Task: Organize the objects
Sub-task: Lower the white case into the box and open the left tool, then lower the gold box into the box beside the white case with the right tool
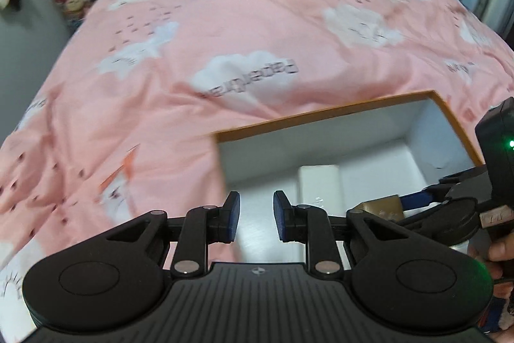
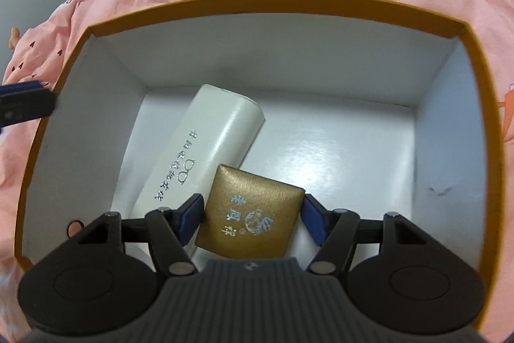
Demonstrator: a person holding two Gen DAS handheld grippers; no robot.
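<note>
The right gripper [image 2: 252, 219] hangs over the open orange-rimmed box [image 2: 257, 0], its blue pads pressed on either side of a small gold case [image 2: 252, 216], carried flat so it can be set on the box's white floor beside the white glasses case [image 2: 199, 150] that lies diagonally toward the far left. The left gripper [image 1: 256, 216] hovers at the box's near left edge over the pink cloud-print bedspread [image 1: 225, 37], fingers parted and holding nothing, probably kept aside so the right one has room.
</note>
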